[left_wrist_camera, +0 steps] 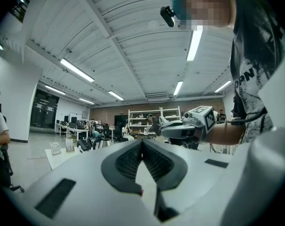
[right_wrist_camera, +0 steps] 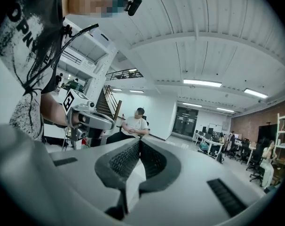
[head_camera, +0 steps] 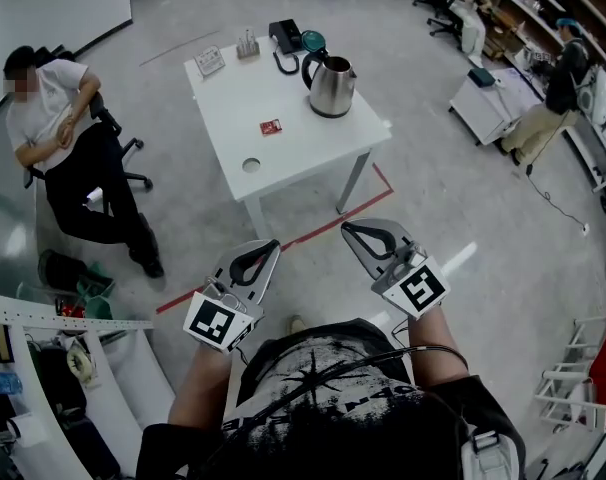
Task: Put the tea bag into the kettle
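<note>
Bright, even light comes from ceiling tube lamps (left_wrist_camera: 76, 69). Both gripper views bulge strongly and darken at the corners. Faces are mosaic-blurred.

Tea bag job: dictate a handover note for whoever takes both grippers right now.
Left gripper: shut, empty, held short of the white table.
Right gripper: shut, empty, alongside it.
Small red tea bag packet: lying on that table, untouched.
Steel kettle with black handle: upright on the same table, beyond the packet.
Done: nothing.
To do: pick up the tea bag, put it into the kettle.
</note>
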{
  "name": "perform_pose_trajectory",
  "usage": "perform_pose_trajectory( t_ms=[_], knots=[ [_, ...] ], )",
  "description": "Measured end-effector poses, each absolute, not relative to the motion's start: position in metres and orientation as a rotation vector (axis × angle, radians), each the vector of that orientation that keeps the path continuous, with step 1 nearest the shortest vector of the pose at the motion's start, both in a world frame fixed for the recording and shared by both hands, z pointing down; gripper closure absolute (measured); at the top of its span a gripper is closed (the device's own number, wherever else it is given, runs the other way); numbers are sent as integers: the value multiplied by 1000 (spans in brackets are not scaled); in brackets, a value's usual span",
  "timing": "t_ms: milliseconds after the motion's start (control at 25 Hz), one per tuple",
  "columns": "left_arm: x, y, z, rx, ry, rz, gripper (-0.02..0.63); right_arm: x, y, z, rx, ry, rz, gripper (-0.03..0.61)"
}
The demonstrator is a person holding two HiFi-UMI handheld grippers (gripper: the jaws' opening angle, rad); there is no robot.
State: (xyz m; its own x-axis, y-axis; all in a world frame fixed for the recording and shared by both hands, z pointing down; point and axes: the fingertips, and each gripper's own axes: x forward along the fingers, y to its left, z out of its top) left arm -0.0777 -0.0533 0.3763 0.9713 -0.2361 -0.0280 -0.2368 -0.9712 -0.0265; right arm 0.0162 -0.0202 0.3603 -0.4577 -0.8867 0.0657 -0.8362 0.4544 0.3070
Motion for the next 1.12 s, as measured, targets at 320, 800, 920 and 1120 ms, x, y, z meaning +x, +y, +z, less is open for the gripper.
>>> perform_pose_trajectory(
  t_ms=[320,800,920,1120],
  knots=[
    [-74,-82,385,-3097,353,62,603,24,-46,364,1495,-2424,-354,569],
    [-43,-139,391,-3084,429,45,603,55,-114,369,1432,-2479,-334,569],
    [-33,-162,392,-3078,475,19,604,68,-145,374,1417,-2508,-305,569],
    [-19,-206,396,-3073,590,-25,603,87,-202,391,1354,-2559,-238,569]
  ],
)
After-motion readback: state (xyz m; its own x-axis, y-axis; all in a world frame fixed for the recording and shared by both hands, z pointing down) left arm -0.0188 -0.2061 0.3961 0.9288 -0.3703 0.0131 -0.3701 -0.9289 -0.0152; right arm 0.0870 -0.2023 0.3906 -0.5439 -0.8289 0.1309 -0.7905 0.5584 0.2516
